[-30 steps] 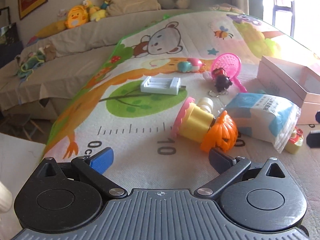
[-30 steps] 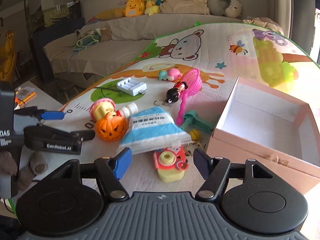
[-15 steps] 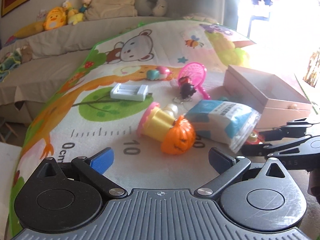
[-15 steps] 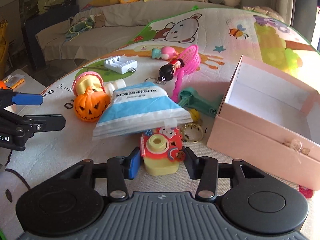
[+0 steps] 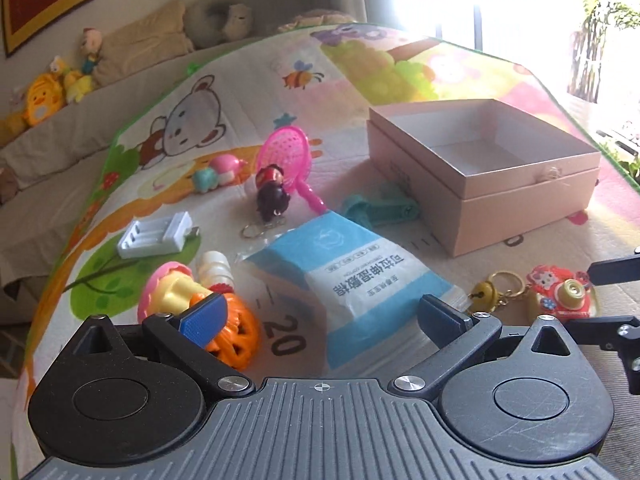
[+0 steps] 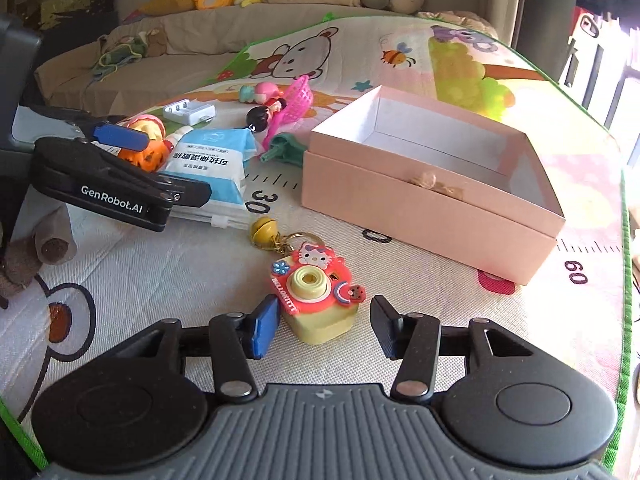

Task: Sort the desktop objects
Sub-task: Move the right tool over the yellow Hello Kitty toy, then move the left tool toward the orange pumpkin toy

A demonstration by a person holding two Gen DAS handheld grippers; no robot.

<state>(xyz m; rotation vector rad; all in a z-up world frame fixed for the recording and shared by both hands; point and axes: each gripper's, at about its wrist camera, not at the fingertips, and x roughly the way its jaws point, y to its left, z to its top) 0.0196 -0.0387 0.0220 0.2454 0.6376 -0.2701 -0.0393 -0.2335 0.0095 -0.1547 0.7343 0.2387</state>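
Pink card makes the open box (image 6: 432, 200), which sits on the play mat (image 6: 160, 280) towards its right edge, empty inside as far as the views show. Just before the box's near wall lies the toy camera (image 6: 316, 292), yellow with a red cartoon front, its key ring and a yellow bell (image 6: 262, 232) trailing off behind it. The right gripper (image 6: 324, 326) is down at the camera with its jaws narrowly parted; they have just been opening a little, the blue pad on the left finger lies against the toy's side and the black right finger stands clear of it, so nothing is pinched. The left gripper (image 5: 320, 316) hangs with jaws wide over the blue-and-white packet (image 5: 360, 276) nearer the mat's middle, gripping nothing, its blue pad in front of the orange pumpkin (image 5: 236, 340). Beside the pumpkin lies a yellow and pink toy (image 5: 172, 292). Farther back on the mat are a white battery charger (image 5: 156, 236), a small doll (image 5: 272, 196) on a key ring, a pink net (image 5: 286, 156) and a green piece (image 5: 376, 208) close to the box's left corner.
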